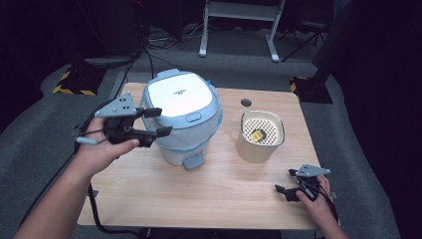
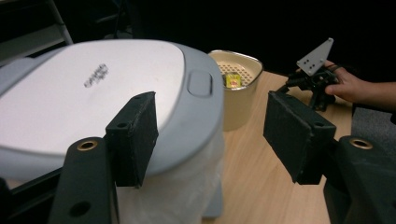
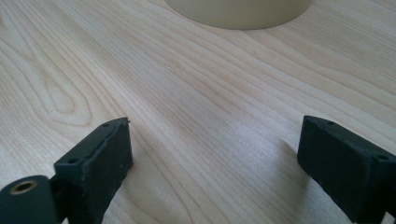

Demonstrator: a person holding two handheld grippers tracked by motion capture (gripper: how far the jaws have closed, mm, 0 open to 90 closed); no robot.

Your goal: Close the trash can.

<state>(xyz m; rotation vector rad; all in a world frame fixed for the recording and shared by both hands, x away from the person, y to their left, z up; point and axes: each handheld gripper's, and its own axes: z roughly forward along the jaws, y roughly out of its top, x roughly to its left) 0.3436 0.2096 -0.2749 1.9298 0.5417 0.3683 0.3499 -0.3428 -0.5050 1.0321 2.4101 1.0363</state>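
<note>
A white bin (image 1: 181,117) with a blue-grey lid and a plastic liner stands at the table's back left. My left gripper (image 1: 159,122) hovers at its left side, open, with nothing pressed between the pads. In the left gripper view the gripper (image 2: 210,135) straddles the lid's rim (image 2: 196,121), one jaw over the lid and the other off its edge. A cream container (image 1: 260,135) with a perforated insert holds a small yellow object (image 1: 257,135). My right gripper (image 1: 284,180) rests low on the table near the front right, open and empty, and its jaws (image 3: 215,158) stand wide over bare wood.
The wooden table (image 1: 199,189) has bare room along its front between the two hands. A small dark hole (image 1: 246,102) sits near the back edge. The cream container's base (image 3: 238,11) lies just ahead of the right gripper. Stands and cables fill the dark floor behind.
</note>
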